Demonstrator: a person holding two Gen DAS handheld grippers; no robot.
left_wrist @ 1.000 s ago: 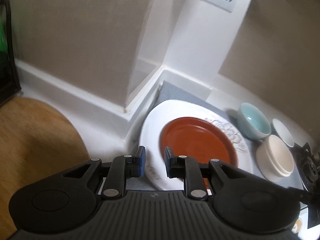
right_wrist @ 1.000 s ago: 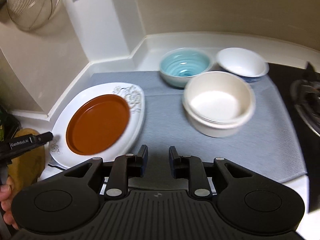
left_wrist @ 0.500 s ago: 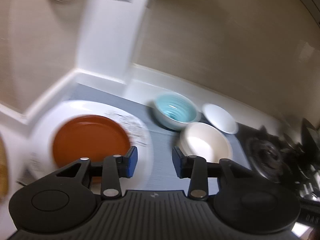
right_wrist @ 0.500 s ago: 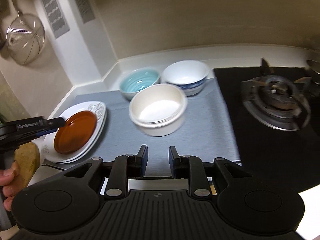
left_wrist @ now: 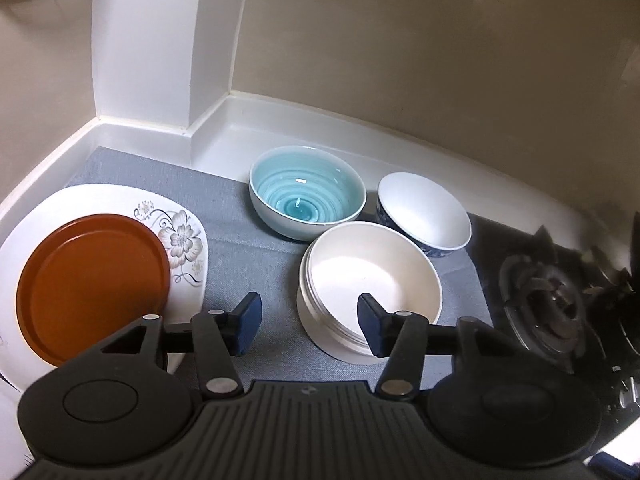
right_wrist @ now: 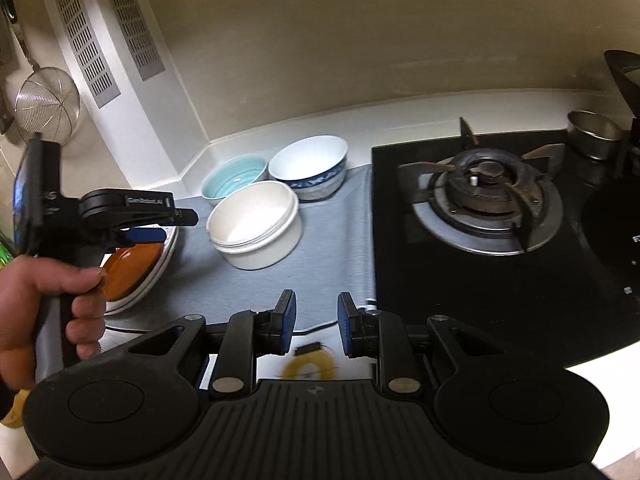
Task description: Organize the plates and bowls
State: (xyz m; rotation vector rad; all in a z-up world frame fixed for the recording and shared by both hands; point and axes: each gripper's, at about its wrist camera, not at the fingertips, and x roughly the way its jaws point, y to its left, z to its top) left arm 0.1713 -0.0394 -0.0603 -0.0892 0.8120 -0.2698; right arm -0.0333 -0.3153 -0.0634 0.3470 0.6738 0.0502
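An orange plate (left_wrist: 92, 280) lies on a white flowered plate (left_wrist: 176, 216) at the left of a grey mat (left_wrist: 248, 256). A cream bowl (left_wrist: 372, 280), a light blue bowl (left_wrist: 306, 196) and a white bowl with a blue pattern (left_wrist: 424, 212) stand together on the mat. My left gripper (left_wrist: 308, 326) is open and empty, just in front of the cream bowl's near rim. My right gripper (right_wrist: 316, 326) is open and empty, held back over the mat's front edge. The right wrist view shows the left gripper (right_wrist: 160, 224) above the plates (right_wrist: 132, 264), left of the cream bowl (right_wrist: 256, 224).
A black gas hob (right_wrist: 488, 200) with a burner lies right of the mat. A metal cup (right_wrist: 594, 134) stands behind it. A wire strainer (right_wrist: 46, 104) hangs on the left wall. White counter kerb (left_wrist: 328, 128) and walls close the back.
My left gripper has swung right from the plates to the cream bowl and opened wider. My right gripper has pulled back and to the right, and opened slightly.
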